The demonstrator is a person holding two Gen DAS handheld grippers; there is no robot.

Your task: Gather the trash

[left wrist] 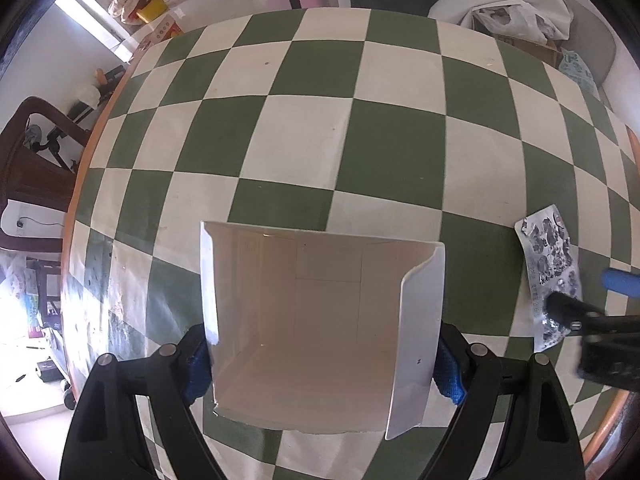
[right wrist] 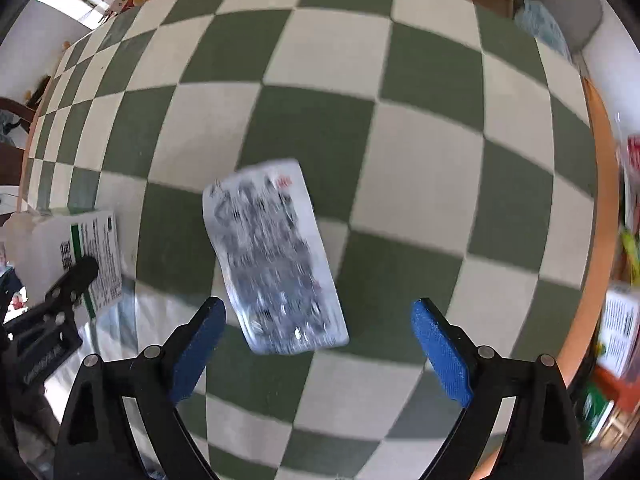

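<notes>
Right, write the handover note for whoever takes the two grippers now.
Left gripper: shut on the open white box, mouth facing forward, nothing visible inside.
Right gripper: open and holding nothing, poised over the empty blister pack.
The blister pack lies flat on the checkered table, to the right of the box; in the right wrist view the box's printed side shows at the left.
Done: box picked up and held ready.
Left: close the right gripper on the blister pack and probably drop it into the box. No other loose trash shows on the table.
</notes>
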